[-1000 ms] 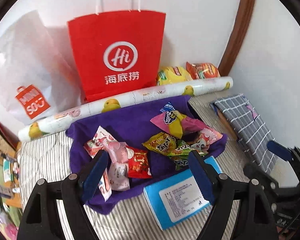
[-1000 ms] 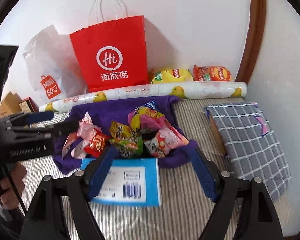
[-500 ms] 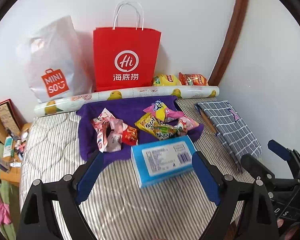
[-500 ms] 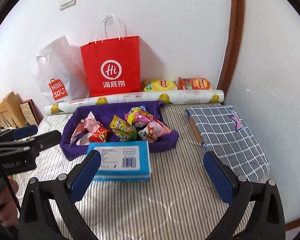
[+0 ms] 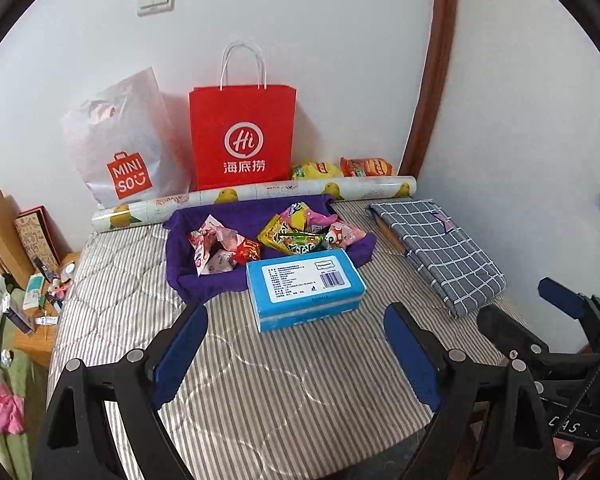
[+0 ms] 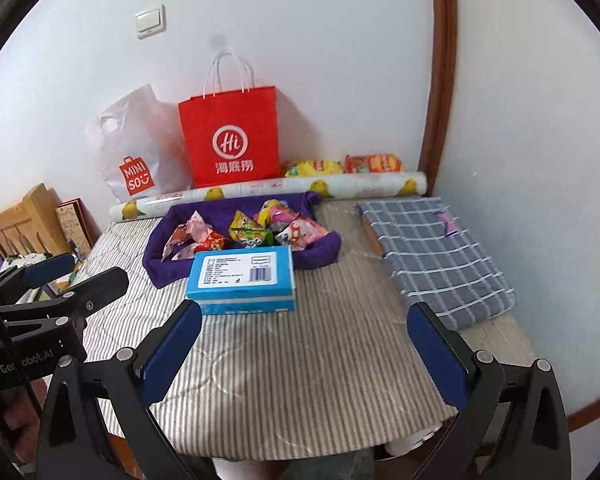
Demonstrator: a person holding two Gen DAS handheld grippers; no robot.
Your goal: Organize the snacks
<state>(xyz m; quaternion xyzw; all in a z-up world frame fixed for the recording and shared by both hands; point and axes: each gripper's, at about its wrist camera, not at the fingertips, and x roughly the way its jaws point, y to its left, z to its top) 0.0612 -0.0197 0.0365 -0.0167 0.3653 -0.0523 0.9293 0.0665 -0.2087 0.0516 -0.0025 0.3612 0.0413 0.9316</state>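
Several small snack packets lie piled on a purple cloth on a striped mattress. A blue tissue box rests on the cloth's near edge. My left gripper is open, hanging well short of the box with nothing between its fingers. My right gripper is open wide, also back from the box and empty. Two larger chip bags lie against the far wall. Each view shows the other gripper at its side.
A red paper bag and a white plastic bag lean on the wall behind a printed roll. A grey checked folded cloth lies at the right. A cluttered wooden stand is left of the mattress.
Both grippers have pulled back and up from the snack pile, so the cloth, packets and box look smaller and farther. The right gripper's jaws have spread wider; the left's slightly.
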